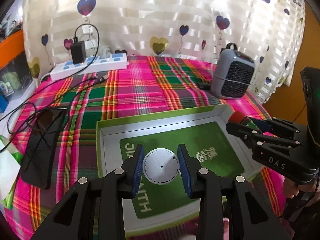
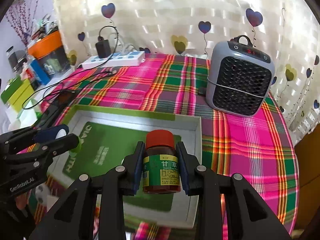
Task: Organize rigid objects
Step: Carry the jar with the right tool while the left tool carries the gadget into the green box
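Two loads in hand above one shallow open cardboard box with green outer walls, white inner walls and a green printed card on its floor (image 1: 160, 118). Left gripper (image 1: 161, 167) closed down to the width of a round white flat-topped cap or lid, silver at the rim (image 1: 161, 166), blue pads (image 1: 138, 169) touching it on both sides; seen end-on from the wrist camera, so whether a container hangs beneath cannot be told. From the right wrist view, the same left gripper (image 2: 62, 135) at the box's left edge, a white face showing between its blue tips. Right gripper (image 2: 161, 167) clamped on a small amber glass medicine bottle with a red screw cap and a green-and-yellow label (image 2: 161, 164), pads pressed to the label's flanks, long axis upright, red cap on top, base hidden below the fingers. Seen from the left wrist camera, right gripper (image 1: 243, 121) and red cap just beyond the box's right wall. Deciding relation: box floor straight below and slightly ahead of both loads, round white piece over the card's middle, bottle over the right-hand part near the right wall. Likely a plain descent for each, bottle kept vertical to land on its base, right wall the nearest thing to clip. Plaid pink-and-green cloth (image 2: 250, 140) beneath, grey fan heater (image 2: 240, 80) well behind the box.
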Demonstrator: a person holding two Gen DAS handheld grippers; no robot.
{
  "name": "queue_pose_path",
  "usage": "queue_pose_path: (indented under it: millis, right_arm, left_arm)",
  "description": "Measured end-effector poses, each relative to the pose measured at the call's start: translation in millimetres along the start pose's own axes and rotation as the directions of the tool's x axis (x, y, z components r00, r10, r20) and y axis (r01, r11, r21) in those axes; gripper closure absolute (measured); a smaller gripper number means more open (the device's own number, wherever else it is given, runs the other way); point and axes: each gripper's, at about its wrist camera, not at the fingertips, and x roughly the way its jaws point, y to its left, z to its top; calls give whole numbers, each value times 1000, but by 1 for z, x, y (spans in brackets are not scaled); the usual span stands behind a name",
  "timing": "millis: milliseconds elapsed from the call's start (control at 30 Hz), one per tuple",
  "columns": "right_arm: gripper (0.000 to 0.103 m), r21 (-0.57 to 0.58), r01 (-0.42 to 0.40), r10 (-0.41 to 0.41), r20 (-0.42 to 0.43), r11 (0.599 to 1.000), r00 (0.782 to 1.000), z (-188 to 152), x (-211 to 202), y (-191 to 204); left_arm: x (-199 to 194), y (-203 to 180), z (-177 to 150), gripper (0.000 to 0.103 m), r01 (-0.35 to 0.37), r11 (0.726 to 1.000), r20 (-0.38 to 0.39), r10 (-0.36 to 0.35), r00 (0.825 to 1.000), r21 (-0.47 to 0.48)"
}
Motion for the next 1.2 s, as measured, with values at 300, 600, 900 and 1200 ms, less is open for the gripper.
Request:
queue_pose_path:
  millis: [300, 600, 900, 1200]
  right_arm:
    - [70, -6, 10, -10, -26, 1000, 1000, 9, 25, -3]
    - [70, -2, 9, -9, -47, 1000, 999, 11, 39, -4]
    - [70, 8, 0, 0, -61, 1000, 998, 9, 46, -4]
    - [70, 14, 2, -1, -64, 1000, 998, 8, 50, -4]
  left_arm:
    - [25, 6, 5, 70, -27, 1000, -33, 27, 999, -11]
    - [31, 9, 5, 70, -34, 999, -32, 33, 999, -15]
    - [39, 12, 3, 70, -54, 998, -57, 53, 997, -12]
    - [41, 11, 2, 70, -66, 998, -58, 66, 996, -5]
